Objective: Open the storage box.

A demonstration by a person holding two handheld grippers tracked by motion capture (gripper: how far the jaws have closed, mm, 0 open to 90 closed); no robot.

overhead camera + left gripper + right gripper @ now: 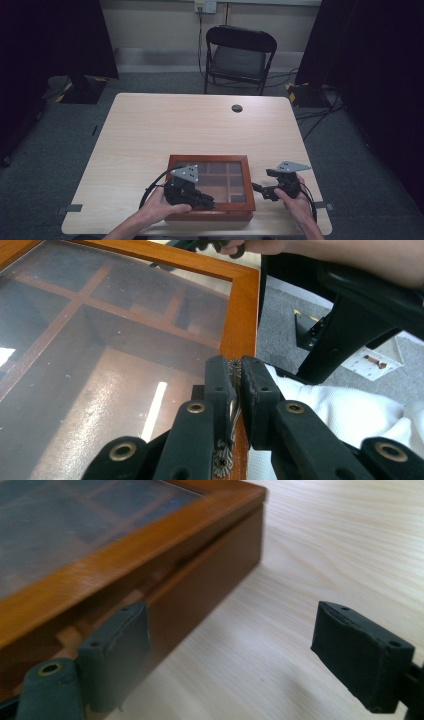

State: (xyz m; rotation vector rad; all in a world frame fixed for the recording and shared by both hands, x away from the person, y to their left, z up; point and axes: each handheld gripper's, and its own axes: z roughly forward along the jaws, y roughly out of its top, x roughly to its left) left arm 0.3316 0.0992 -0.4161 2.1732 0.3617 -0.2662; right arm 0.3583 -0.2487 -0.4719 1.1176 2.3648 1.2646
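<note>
Left gripper (235, 385) first, right at the near edge: its fingers (218, 385) are squeezed together on the small brass latch (233, 371) at the front of the wooden box (210, 187), with the latch plate pinched between the pads. The lid looks lifted a crack, and the right gripper view shows a dark gap under the lid edge (165, 555). Over on the other side, the right gripper (232, 640) has its fingers (120, 650) spread wide with nothing between them but bare bench (150, 125); one pad sits just beside the box's side wall, and I cannot tell whether it touches.

Count them up: two grippers, one box, one latch, one glass-topped lid with a grid of compartments showing through it.

The box lies at the near edge of the bench, between the two hands, with the left gripper on top of its front corner and the right gripper just off its right side. Farther back there is a round cable hole (237, 108) in the bench, then one black chair (239, 57) on the floor beyond.
</note>
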